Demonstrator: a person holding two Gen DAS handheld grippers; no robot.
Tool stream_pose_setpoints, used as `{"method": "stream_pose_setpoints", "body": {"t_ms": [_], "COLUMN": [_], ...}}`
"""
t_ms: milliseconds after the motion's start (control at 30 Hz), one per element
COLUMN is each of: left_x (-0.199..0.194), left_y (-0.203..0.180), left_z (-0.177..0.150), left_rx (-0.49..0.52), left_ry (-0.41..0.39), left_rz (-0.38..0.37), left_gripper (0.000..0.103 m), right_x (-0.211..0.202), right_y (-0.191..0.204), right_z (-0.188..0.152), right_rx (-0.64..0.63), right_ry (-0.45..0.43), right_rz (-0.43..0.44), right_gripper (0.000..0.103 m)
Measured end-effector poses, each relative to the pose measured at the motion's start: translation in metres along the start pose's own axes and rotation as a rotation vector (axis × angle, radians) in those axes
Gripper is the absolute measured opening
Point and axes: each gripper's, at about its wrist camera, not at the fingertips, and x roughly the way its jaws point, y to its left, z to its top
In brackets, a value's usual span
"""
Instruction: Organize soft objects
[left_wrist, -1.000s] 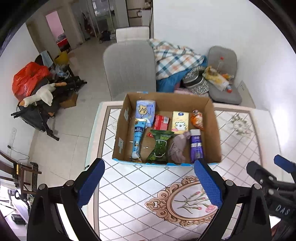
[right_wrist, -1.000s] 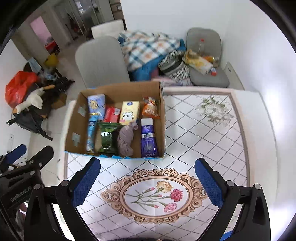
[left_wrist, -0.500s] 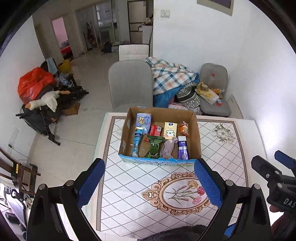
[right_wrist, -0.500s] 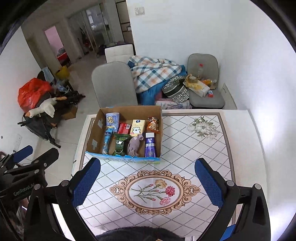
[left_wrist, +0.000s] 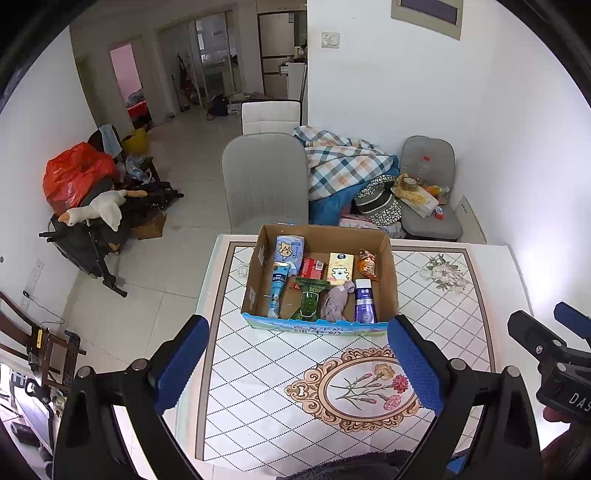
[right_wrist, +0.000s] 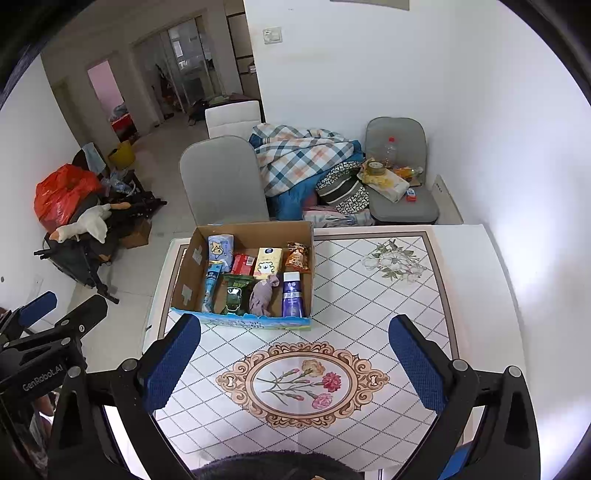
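The counter (left_wrist: 476, 332) fills the lower half of both views, and more of it and of the room is seen than a second ago, so both grippers have been drawn back and up from the box (left_wrist: 392, 275). This is judged as a withdrawal after packing, or a pause before another item is fetched; no loose soft item is seen on the counter. The box lies at centre frame, against the counter's far edge, with a grey chair (left_wrist: 266, 181) just behind it. Inside, a blue pack (left_wrist: 290, 250), a tube (left_wrist: 277, 290), a green pouch (left_wrist: 309, 301), a crumpled cloth (left_wrist: 335, 301) and a purple tube (left_wrist: 365, 301) are laid side by side, with smaller packets behind them.

The left gripper (left_wrist: 295, 363) is held spread wide with nothing between its pads, and so is the right gripper (right_wrist: 295, 363); each is well apart from the box. Open patterned counter is left before and to the right of the box, so room for approach is ample there.
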Motion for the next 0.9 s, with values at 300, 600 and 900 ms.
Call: {"method": "stream_pose_setpoints", "body": {"t_ms": [300,600,900], "left_x": [-0.0028,-0.0062,-0.0072], "left_y": [-0.0064,-0.0074,0.0005], "left_z": [-0.0017,0.0001,-0.0029], "left_rx": [0.005,0.005,0.001], "left_ry": [-0.001,-0.002,0.004], "left_rz": [0.003,0.007,0.010], "left_gripper": [0.099,0.099,0.099], "right_x": [-0.0045,-0.0056,-0.0045], "right_y": [-0.0038,-0.0082,-0.0077], "right_z": [-0.0021,-0.0027,-0.0012], "right_rx": [-0.006,-0.012,-0.026], "right_ry": [-0.004,0.002,-0.002], "right_rz": [-0.007,-0.007,-0.006], "right_gripper": [0.103,0.103,0.103]}}
